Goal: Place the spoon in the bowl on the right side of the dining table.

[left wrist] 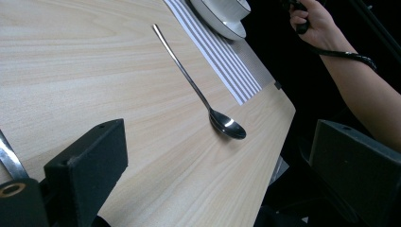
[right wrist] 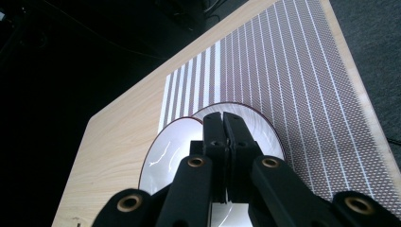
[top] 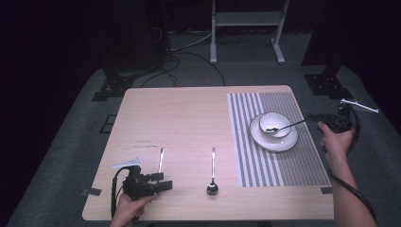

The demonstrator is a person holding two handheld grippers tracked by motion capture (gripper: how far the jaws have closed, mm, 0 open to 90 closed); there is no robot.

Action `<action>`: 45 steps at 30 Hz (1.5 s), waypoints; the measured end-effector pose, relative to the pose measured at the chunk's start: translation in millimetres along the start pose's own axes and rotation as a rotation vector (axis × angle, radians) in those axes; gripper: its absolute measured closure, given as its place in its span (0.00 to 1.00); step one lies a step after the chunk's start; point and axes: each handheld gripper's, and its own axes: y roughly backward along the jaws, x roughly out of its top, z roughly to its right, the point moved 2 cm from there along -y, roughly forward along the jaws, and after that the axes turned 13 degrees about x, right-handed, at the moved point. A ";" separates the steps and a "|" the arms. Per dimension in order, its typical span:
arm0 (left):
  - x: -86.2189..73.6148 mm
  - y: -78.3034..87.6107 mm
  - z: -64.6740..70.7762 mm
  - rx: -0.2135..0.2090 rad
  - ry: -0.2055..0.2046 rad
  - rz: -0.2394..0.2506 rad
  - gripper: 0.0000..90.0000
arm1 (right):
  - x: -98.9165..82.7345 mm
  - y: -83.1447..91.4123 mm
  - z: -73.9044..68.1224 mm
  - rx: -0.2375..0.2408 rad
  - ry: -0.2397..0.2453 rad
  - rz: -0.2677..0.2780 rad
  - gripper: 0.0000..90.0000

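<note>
High view: right gripper (top: 309, 116) off the table's (top: 179, 113) right edge, jaws clamped on a spoon (top: 283, 126) whose bowl end lies in the bowl (top: 275, 124) on the plate (top: 274, 138).

Left gripper view: jaws apart over bare wood by the near edge; a second spoon (left wrist: 201, 92) lies ahead.

Right gripper view: jaws pressed together above bowl and striped mat (right wrist: 283, 80).
</note>
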 end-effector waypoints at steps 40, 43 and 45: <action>-0.5 -1.4 0.9 -0.001 0.001 -0.004 0.04 | -18.2 5.2 7.0 0.072 0.014 -0.017 0.69; -0.4 -1.4 0.9 0.000 0.003 -0.004 0.04 | -22.7 6.6 5.7 0.080 0.021 -0.026 0.69; -0.5 -1.5 0.9 -0.001 0.001 -0.004 0.04 | -25.8 7.3 5.6 0.084 0.021 -0.029 0.69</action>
